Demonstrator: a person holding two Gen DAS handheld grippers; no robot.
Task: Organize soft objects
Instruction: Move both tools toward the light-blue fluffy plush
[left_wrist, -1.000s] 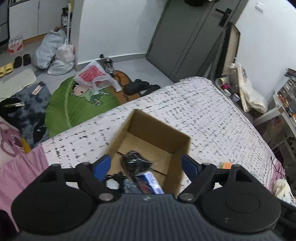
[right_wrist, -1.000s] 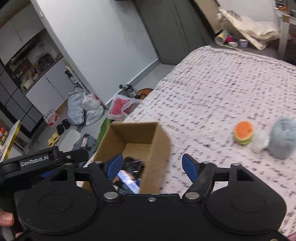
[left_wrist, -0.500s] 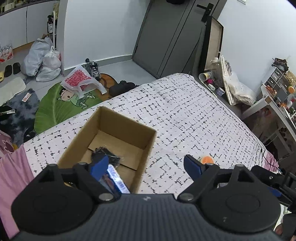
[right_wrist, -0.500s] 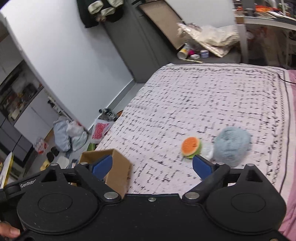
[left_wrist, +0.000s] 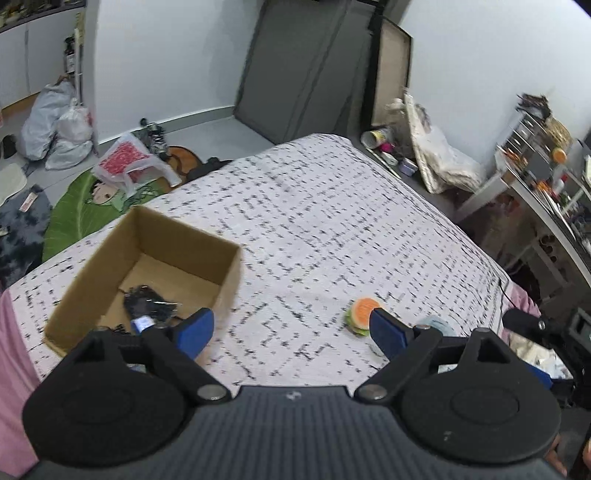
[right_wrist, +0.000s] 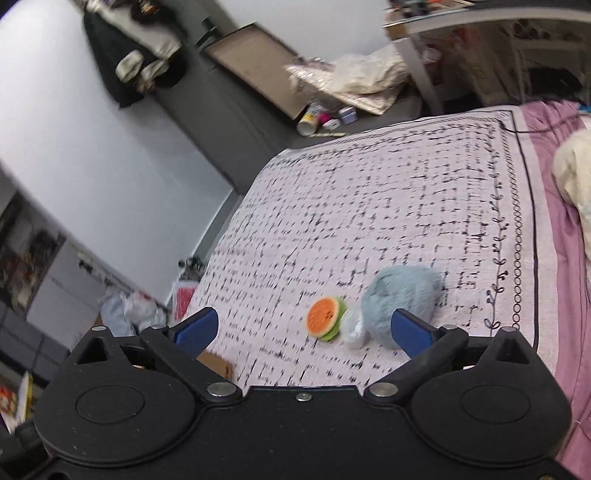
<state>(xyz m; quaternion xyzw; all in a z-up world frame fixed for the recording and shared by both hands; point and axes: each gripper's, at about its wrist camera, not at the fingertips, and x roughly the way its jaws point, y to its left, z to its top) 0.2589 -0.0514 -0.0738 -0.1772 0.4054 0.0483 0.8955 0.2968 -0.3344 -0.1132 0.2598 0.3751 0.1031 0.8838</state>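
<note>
here both grippers (left_wrist: 291, 330) (right_wrist: 302, 328) tilt down over the bed (right_wrist: 369, 206), fingers empty.

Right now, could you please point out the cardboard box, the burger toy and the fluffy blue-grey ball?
cardboard box (left_wrist: 225, 264): left wrist view, on its far right wall.
burger toy (right_wrist: 324, 315): right wrist view, on its orange top.
fluffy blue-grey ball (right_wrist: 400, 293): right wrist view, on its middle.

The left gripper (left_wrist: 291, 328) hides most of the blue plush (left_wrist: 437, 325).
</note>
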